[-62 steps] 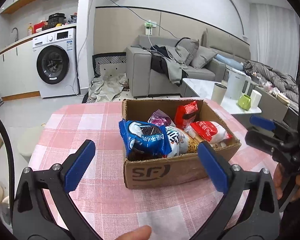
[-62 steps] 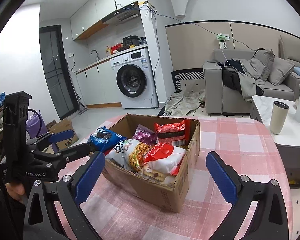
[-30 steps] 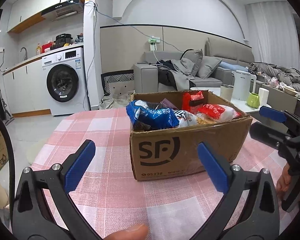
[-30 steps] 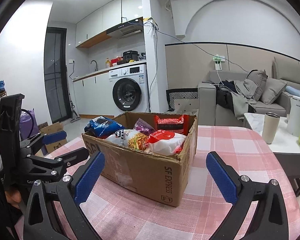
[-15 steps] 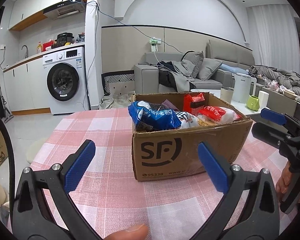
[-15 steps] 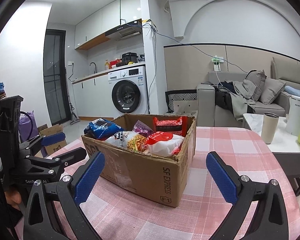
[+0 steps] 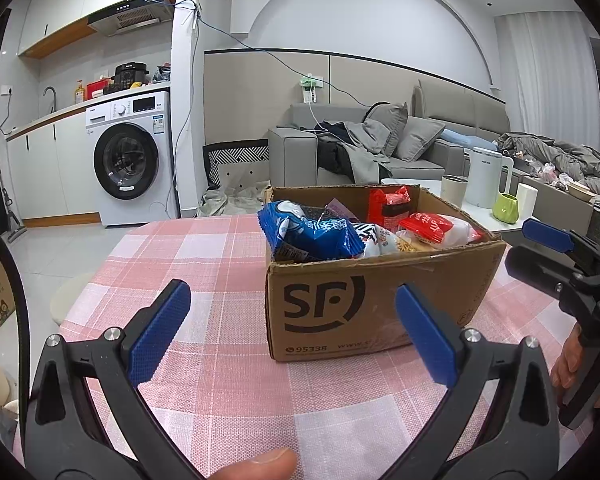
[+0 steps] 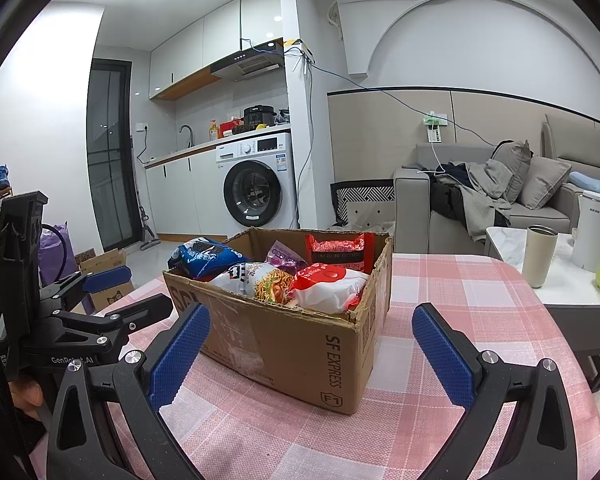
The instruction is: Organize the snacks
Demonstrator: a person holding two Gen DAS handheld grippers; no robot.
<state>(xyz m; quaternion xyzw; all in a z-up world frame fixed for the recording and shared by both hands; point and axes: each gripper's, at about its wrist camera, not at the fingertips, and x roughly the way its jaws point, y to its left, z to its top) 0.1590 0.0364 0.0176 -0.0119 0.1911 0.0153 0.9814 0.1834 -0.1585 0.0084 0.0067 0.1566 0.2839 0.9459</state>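
- Left wrist view: brown cardboard box printed "SF" [image 7: 380,280], standing on the pink-and-white checked tablecloth [image 7: 219,272] toward the table's right side, open at the top.
- Packed inside: blue crinkly snack bag [image 7: 312,232] at the near left corner, red-and-white pouch [image 7: 440,228] toward the right wall, red packet [image 7: 390,204] upright against the far wall, purple wrapper [image 7: 340,208] beside it, noodle pack [image 8: 263,282] in the middle.
- Left gripper [image 7: 291,336]: blue-padded fingers spread wide, holding nothing, aimed at the box's near face.
- Right gripper [image 8: 310,350]: likewise spread and empty, facing the box's corner marked "SF EXPRESS".
- Progress, as a judgement: all visible snacks already in the box, none loose on the cloth; fits either a finished gathering or a full box awaiting sorting out, not settled from here.
- Hidden: box bottom and anything under the top layer; table's near edge behind the gripper bodies; most package print too small to read.
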